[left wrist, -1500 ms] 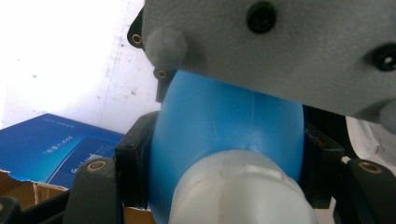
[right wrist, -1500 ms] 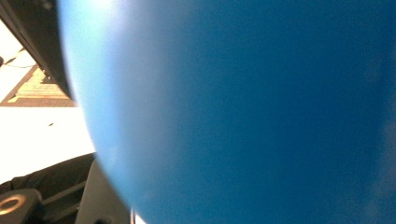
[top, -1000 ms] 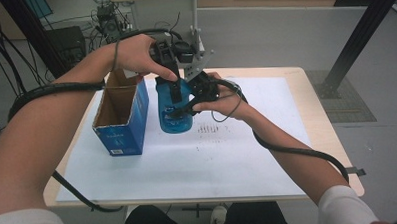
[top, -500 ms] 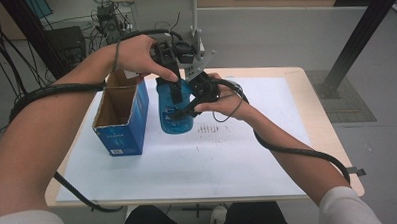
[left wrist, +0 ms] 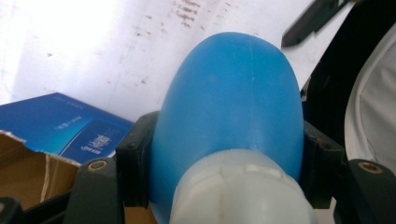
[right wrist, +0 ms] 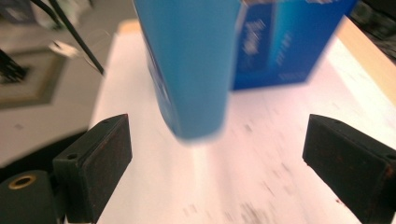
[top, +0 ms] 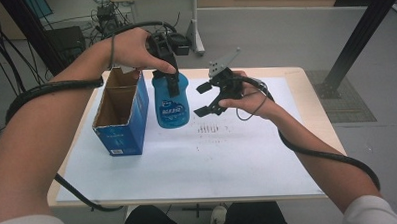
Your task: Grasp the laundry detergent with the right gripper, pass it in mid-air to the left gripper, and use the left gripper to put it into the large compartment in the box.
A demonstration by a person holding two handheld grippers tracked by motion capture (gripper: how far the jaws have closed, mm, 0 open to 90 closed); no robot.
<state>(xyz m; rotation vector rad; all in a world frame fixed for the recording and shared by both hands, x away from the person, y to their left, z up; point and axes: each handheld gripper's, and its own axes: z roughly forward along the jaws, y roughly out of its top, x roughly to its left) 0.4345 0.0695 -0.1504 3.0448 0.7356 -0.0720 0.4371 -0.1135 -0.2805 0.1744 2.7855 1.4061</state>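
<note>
A blue bottle [top: 170, 102] of smooth, slightly glossy plastic is standing just beside an open box [top: 120, 114], its cap [left wrist: 243, 193] showing as cloudy white plastic with a ridged rim. The box is looking like printed blue cardboard outside, with a faint sheen, and raw, matt brown card inside, its top edge torn rough. Under the bottle, a sheet of matt white paper [top: 228, 156], speckled with small dark marks, is covering a pale wood-look table [top: 320, 112]. The left gripper [top: 168, 68] and the right gripper [top: 208, 97], beside the bottle, are showing matt black plastic, with dull, finely grainy pads [right wrist: 98, 163].
</note>
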